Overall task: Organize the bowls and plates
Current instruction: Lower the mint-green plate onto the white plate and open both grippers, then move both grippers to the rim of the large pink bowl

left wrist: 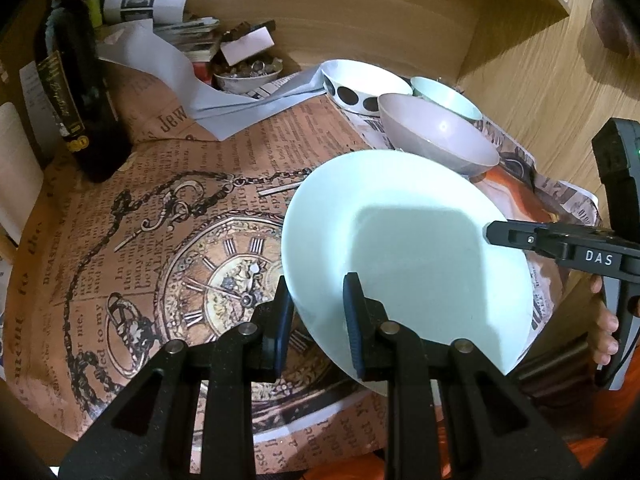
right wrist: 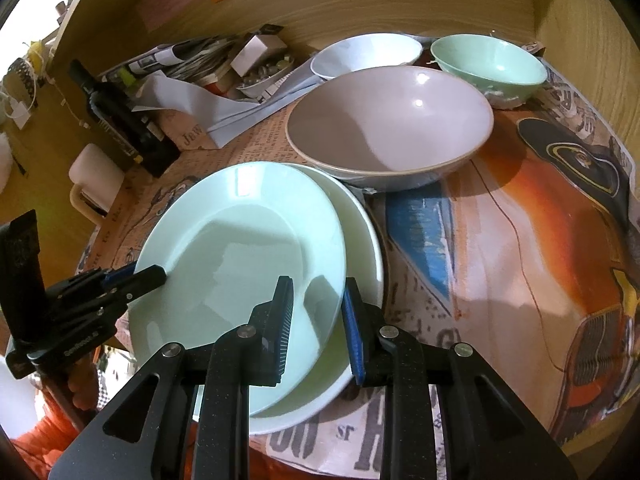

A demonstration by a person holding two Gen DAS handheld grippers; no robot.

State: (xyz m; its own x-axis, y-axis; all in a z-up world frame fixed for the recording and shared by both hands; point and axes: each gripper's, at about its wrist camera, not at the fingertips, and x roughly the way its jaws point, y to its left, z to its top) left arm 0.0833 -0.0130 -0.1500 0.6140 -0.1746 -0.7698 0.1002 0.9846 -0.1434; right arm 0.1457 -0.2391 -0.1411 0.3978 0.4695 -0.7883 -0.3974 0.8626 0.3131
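L claw (left wrist: 318, 320) clamped on near-left rim of mint plate (left wrist: 400, 240), plate tilted above newspaper-covered surface (left wrist: 160, 208). In R wrist view, plate sits over a cream plate (right wrist: 360, 220), w/ R claw (right wrist: 318, 320) clamped on its near-right rim. Behind: grey bowl (right wrist: 392, 128), white bowl (right wrist: 368, 54), green bowl (right wrist: 492, 64). Dark bottle (left wrist: 76, 92) far left.

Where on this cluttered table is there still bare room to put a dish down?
Two patches look free: the clock-printed paper between the dark bottle and the pale green plate, and the orange-printed paper right of the stacked plates, below the grey bowl. The back is crowded: bowls, folded papers and a small dish of trinkets.
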